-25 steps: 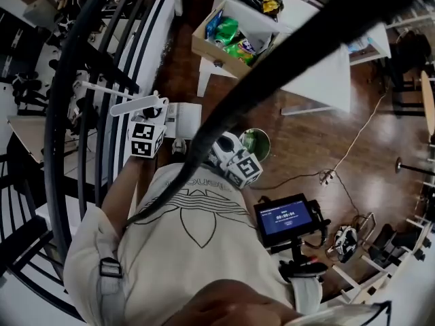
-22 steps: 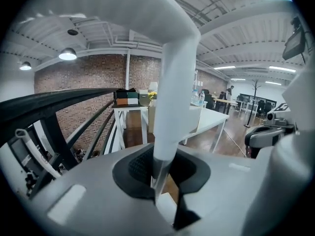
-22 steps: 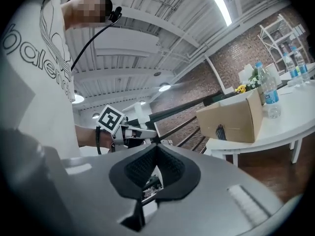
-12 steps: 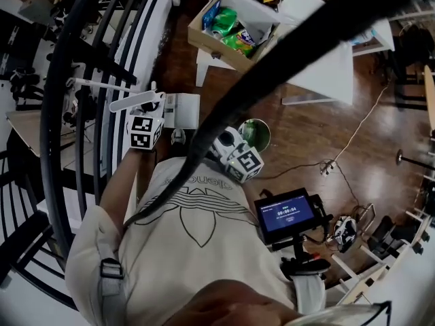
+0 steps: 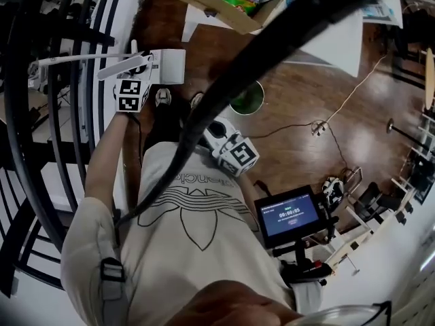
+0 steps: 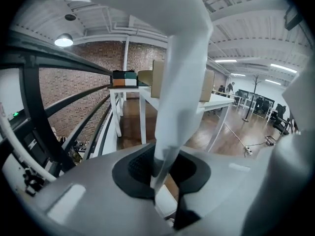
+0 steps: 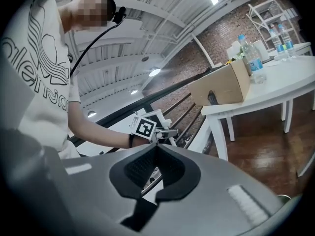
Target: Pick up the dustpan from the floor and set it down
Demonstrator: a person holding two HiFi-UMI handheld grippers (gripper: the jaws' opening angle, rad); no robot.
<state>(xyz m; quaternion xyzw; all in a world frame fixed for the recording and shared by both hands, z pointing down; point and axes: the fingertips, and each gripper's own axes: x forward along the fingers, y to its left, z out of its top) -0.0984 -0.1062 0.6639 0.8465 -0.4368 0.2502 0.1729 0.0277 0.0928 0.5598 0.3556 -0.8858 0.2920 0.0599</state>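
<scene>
In the head view my left gripper (image 5: 139,73) is shut on the flat white handle (image 5: 126,66) of the dustpan, low beside the black railing. The dustpan's white pan (image 5: 170,65) hangs just past the gripper, over the wooden floor. In the left gripper view the handle (image 6: 179,82) rises between the pads of the left gripper (image 6: 160,181), which press on it. My right gripper (image 5: 219,133) is held near the person's waist, to the right of the shoes; its jaws (image 7: 156,149) are shut with nothing between them.
A black stair railing (image 5: 81,134) runs along the left. A green bin (image 5: 248,100) stands on the floor ahead of the person's shoes (image 5: 162,97). Beyond stands a white table (image 5: 333,43) with a cardboard box (image 5: 217,5) of snack bags. A cable and power strip (image 5: 316,126) lie to the right.
My left gripper has gone down toward the floor with the dustpan, and the head view has tipped forward with it. The right gripper has sunk a little.
</scene>
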